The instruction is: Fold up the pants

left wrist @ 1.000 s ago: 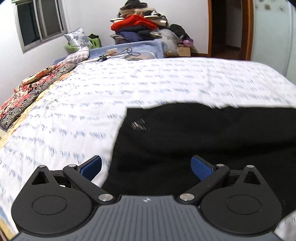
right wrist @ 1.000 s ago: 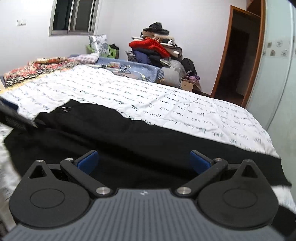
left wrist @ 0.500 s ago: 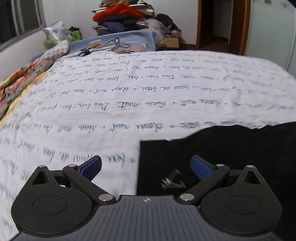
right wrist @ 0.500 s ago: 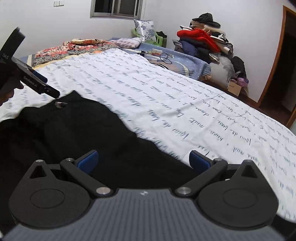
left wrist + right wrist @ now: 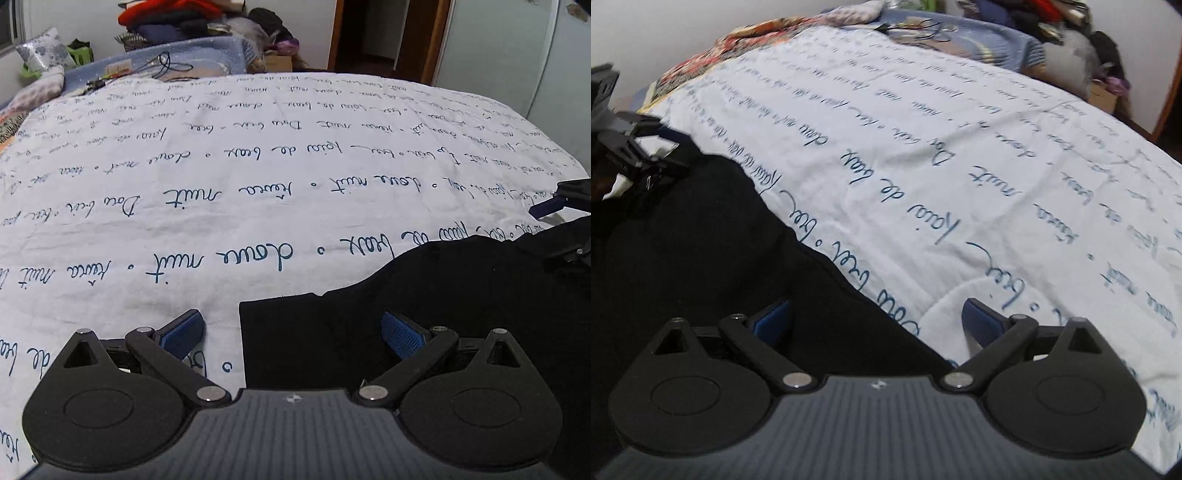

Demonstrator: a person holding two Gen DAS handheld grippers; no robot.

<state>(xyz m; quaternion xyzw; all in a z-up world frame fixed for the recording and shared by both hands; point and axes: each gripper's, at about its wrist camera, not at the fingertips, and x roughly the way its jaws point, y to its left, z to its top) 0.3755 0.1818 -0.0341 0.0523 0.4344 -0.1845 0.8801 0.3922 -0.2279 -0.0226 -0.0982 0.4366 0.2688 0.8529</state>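
Note:
Black pants (image 5: 424, 295) lie flat on a white bedsheet (image 5: 258, 166) printed with blue handwriting. In the left wrist view my left gripper (image 5: 291, 330) is open and low over the bed, and a square corner of the pants lies between its blue pads. My right gripper (image 5: 557, 232) shows at the right edge, by the far edge of the pants. In the right wrist view my right gripper (image 5: 875, 317) is open and straddles the slanted edge of the pants (image 5: 701, 258). One pad is over black cloth, the other over the sheet. My left gripper (image 5: 661, 147) sits at the upper left.
A patterned blanket (image 5: 713, 55) lies along the far left side of the bed. A blue mattress with cables (image 5: 166, 70) and a pile of clothes (image 5: 177, 18) stand behind it. A doorway (image 5: 369, 33) and a pale wardrobe (image 5: 517, 55) are at the back right.
Both grippers have dropped lower and closer to the bed. The left one now has the pants' corner between its pads. The right one has swung onto the pants' edge. Both stayed open.

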